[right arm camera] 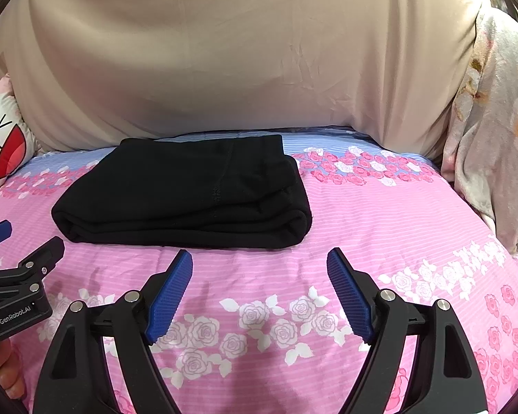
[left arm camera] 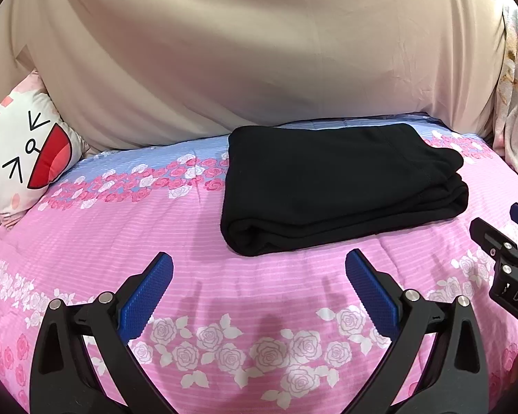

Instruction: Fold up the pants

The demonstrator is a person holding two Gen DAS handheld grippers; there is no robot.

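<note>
Black pants (left arm camera: pixel 338 186) lie folded into a thick rectangular stack on the pink floral bedspread (left arm camera: pixel 224 227); the right wrist view shows the pants (right arm camera: pixel 186 193) left of centre. My left gripper (left arm camera: pixel 259 262) hovers just short of the stack's near edge, open, with nothing between its blue pads. My right gripper (right arm camera: pixel 259 258) is also open and empty, near the stack's front right corner. Each gripper shows at the other view's edge: the right gripper (left arm camera: pixel 500 234) and the left gripper (right arm camera: pixel 20 241).
A beige sheet (left arm camera: pixel 259 51) hangs behind the bed. A white cartoon-face pillow (left arm camera: pixel 27 158) leans at the far left. A pale floral blanket (right arm camera: pixel 490 131) is bunched at the right edge. A hand (right arm camera: pixel 3 369) holds the left gripper.
</note>
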